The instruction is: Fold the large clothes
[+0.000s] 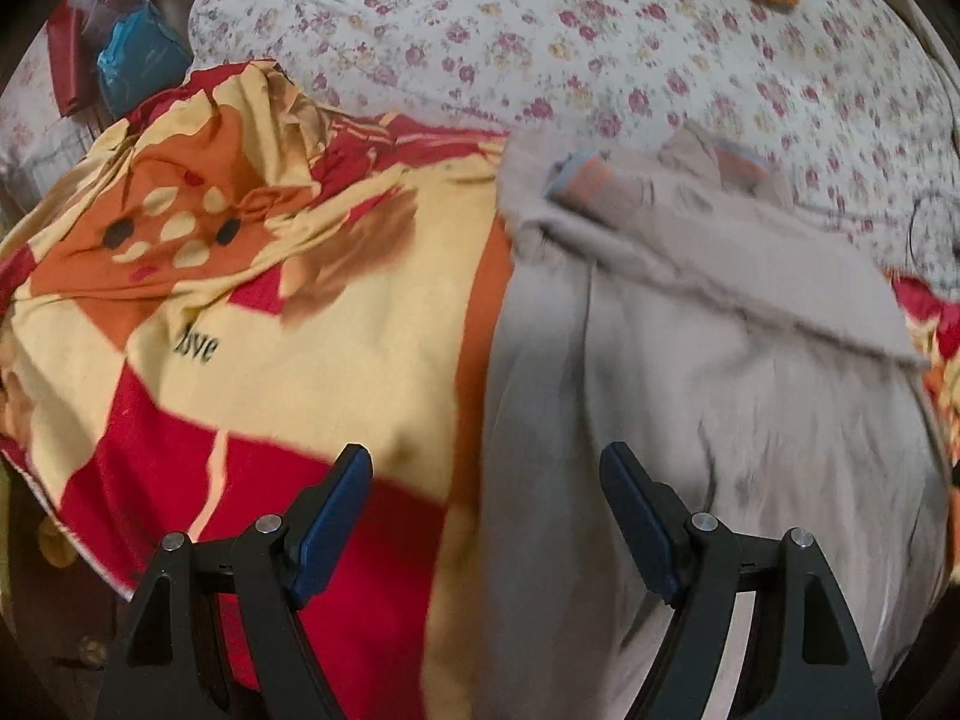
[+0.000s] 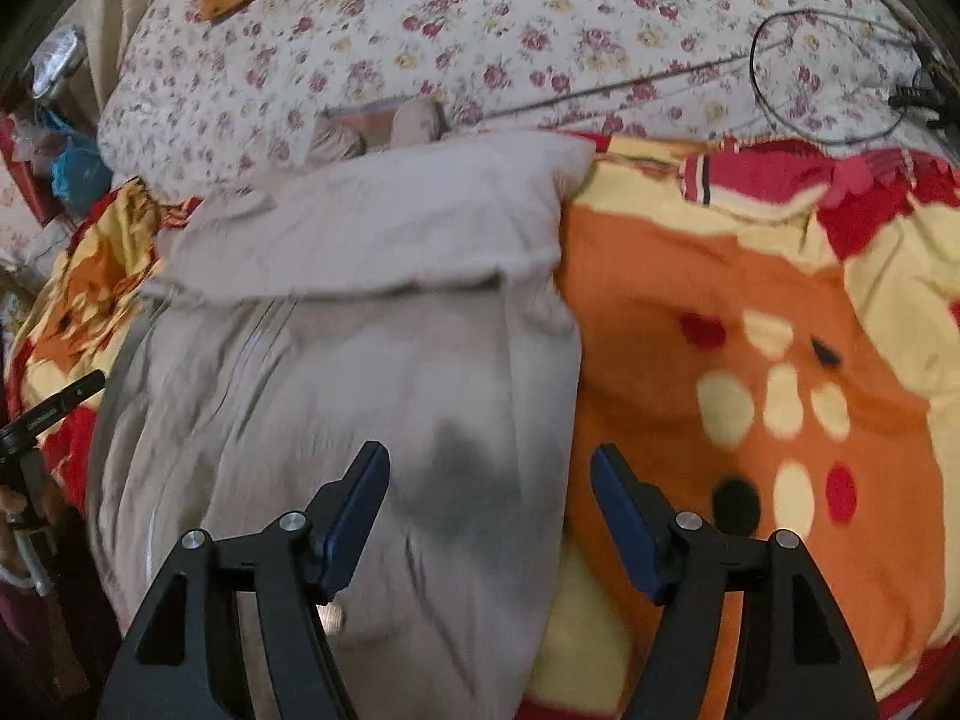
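Now both the left gripper [image 1: 483, 468] and right gripper [image 2: 489, 468] hover spread and empty over the grey garment [image 2: 372, 360] lying at twelve o'clock on the patterned blanket [image 2: 750, 330], which a careless pinch could snag.

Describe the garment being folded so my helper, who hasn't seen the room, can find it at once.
Start at the bed with the flowered sheet. On it lies a red, orange and yellow blanket, and the grey garment lies on that blanket. It is the only plain, unpatterned cloth there, with its far end folded back over itself.
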Demonstrator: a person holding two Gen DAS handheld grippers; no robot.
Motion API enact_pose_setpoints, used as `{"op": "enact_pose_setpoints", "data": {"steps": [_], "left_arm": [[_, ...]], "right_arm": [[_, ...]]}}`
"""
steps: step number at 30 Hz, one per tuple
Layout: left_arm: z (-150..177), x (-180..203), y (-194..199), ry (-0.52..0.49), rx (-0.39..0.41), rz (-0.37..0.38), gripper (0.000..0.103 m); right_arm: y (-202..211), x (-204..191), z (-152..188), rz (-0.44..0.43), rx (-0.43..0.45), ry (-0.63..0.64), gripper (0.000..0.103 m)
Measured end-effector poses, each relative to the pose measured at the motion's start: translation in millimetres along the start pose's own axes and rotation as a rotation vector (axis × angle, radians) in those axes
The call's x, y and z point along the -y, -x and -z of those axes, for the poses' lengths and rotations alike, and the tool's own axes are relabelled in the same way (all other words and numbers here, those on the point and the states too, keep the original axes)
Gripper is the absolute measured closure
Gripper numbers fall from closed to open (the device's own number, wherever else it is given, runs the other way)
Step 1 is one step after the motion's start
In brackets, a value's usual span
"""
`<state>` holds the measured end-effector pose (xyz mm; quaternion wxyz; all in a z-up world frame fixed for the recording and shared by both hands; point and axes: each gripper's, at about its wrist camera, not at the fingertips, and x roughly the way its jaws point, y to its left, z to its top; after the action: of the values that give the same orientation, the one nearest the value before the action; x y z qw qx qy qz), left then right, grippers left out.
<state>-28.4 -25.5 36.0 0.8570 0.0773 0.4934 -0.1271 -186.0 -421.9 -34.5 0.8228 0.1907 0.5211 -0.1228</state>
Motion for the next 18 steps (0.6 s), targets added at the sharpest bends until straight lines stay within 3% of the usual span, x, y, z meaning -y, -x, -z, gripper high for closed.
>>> {"op": "enact_pose_setpoints", "data": {"steps": [6,18], "left_arm": [[19.7,2.0,26.4,-0.063,0.006,0.027,0.025],[63.4,-17.3,47.4,-0.049,-0.109,0.128,0.025]], "right_arm": [[14.7,7.6,38.4,-0.075,-0.060,-0.028,0.030],[18.8,-4.2,100.7,-0.138,-0.140,-0.001,0.030]]}}
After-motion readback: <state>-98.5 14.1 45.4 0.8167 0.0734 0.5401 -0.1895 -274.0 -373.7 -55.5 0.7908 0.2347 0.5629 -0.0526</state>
